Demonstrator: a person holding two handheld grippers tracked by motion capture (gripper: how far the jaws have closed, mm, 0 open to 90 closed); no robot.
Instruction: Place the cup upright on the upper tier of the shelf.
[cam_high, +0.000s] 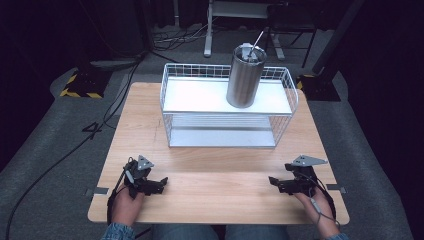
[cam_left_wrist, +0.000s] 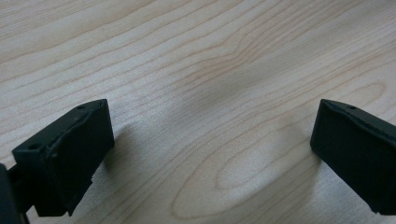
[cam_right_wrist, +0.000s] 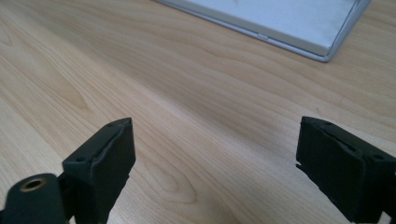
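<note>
Steel canister (cam_high: 245, 77) upright on wire rack (cam_high: 172, 112), axis vertical, leaning slightly.

The high view is looking forward and down from above the person's side, taking in the whole wooden table (cam_high: 210, 150) and the white wire rack (cam_high: 227, 105) at its far half. The left gripper view is skimming close over bare tabletop (cam_left_wrist: 196, 70). The right gripper view is hovering as near, catching the rack's base corner (cam_right_wrist: 299, 23), shared with the high view.
</note>
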